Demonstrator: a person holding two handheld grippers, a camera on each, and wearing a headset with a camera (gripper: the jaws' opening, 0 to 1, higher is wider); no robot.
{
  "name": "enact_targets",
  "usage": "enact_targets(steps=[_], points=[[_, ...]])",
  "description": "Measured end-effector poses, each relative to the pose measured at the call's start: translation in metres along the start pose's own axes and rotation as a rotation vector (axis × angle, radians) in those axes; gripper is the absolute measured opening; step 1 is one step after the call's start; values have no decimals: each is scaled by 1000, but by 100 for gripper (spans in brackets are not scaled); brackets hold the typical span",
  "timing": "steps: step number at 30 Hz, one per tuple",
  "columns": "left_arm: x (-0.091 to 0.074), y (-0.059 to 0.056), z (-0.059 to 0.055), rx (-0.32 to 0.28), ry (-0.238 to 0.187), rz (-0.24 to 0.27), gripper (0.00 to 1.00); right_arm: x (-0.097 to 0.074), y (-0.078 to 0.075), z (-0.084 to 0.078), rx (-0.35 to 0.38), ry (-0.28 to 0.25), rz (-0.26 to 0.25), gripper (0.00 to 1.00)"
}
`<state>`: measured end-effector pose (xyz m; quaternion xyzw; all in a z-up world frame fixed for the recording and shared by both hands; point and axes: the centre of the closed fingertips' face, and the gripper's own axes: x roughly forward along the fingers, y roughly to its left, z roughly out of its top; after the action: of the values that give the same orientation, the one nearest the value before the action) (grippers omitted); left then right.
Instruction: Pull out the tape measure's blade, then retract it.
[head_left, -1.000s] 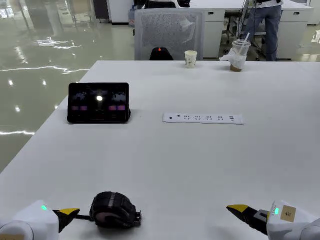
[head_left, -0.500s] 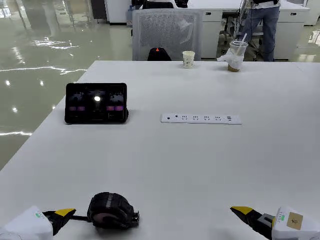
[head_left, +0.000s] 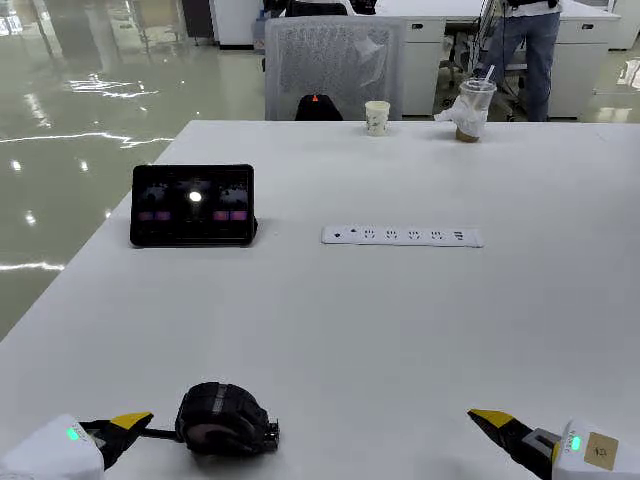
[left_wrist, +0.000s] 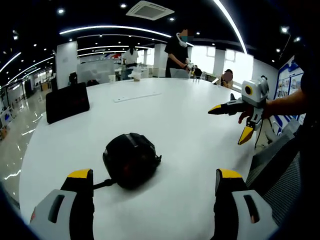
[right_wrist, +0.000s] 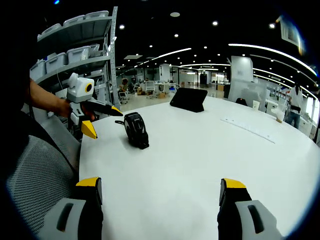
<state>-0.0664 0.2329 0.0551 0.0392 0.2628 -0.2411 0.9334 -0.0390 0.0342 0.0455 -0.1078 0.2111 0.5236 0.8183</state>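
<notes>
One tape measure (left_wrist: 131, 160) just ahead of left gripper's (left_wrist: 153, 176) spread jaws.

Legible text, brands, numbers: none.
- Tablet (head_left: 193, 205), far left: lit screen with glowing patches, no characters readable.
- Paper cup (head_left: 377, 117), far edge: printed pattern, too small to read.
- Power strip (head_left: 401, 236), centre: socket marks only, nothing readable.
- Sticker (head_left: 600, 452), tan, on the right gripper (head_left: 495, 422) housing, near right: dark mark, illegible.
</notes>
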Motion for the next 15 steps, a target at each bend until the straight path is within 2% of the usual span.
enact_targets(steps=[7, 15], points=[[-1, -2, 3, 25, -8, -1, 99, -4, -1, 1, 4, -8, -15, 99], [-1, -1, 4, 21, -10, -1, 99, -7, -1, 1, 2, -4, -25, 99]])
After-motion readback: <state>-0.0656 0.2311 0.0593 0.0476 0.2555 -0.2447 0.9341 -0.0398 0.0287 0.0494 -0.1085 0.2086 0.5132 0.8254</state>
